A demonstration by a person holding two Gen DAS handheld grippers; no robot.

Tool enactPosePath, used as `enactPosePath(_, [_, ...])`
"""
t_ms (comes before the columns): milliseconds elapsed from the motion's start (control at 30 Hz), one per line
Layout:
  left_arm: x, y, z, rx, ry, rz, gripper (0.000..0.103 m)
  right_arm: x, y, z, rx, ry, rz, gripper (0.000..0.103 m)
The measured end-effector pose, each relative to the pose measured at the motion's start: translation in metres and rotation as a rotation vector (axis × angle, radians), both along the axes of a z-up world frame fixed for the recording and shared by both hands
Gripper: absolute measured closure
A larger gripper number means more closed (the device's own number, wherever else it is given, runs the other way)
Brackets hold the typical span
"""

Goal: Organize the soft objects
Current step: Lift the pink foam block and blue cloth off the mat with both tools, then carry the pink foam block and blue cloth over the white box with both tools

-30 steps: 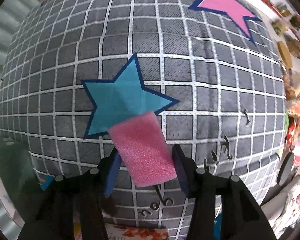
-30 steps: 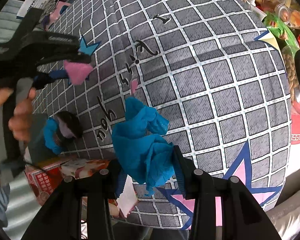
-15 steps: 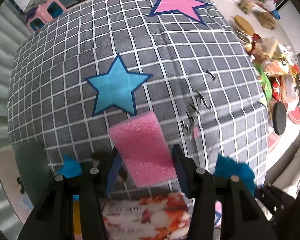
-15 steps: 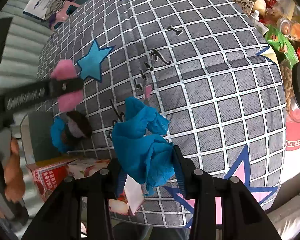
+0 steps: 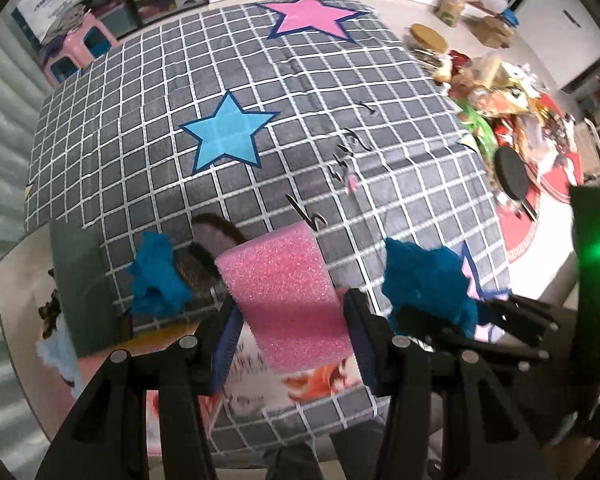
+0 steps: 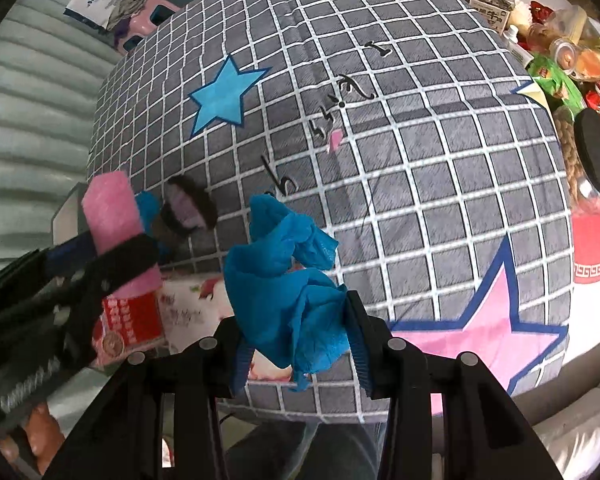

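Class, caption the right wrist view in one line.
Right claw grips crumpled blue cloth above grey checked star-print sheet.

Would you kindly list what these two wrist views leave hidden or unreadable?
- Pink foam block: its lower end is hidden behind the left gripper in the left wrist view.
- Crumpled blue cloth: its folds hide what kind of item it is; the right gripper covers its base.
- Printed cardboard box: lettering too blurred to read, partly covered by both grippers.

Flat printed cardboard box (image 5: 300, 380) half hidden beneath the block of pink foam sponge (image 5: 286, 300), its print blurred, heap of snack packets (image 5: 500, 92) beyond the box too small to tell
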State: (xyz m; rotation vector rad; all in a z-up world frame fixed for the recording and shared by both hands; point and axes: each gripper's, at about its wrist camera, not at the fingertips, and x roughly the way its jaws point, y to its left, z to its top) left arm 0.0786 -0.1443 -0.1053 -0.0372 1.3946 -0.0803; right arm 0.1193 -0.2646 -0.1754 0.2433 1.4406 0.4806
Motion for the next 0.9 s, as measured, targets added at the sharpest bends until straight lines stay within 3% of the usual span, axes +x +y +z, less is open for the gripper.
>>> enactPosePath(467, [-0.076,0.037,0.048,-0.044,-0.096,0.019,0.048,-0.055,0.013,0.036,0.0,-0.076,-0.019,0.06])
enactPosePath(900, [-0.128,0.1,0.084,-0.037,-0.205,0.148,0.048,-0.094,0.067,0.079,0.016,-0.176,0.082,0.06])
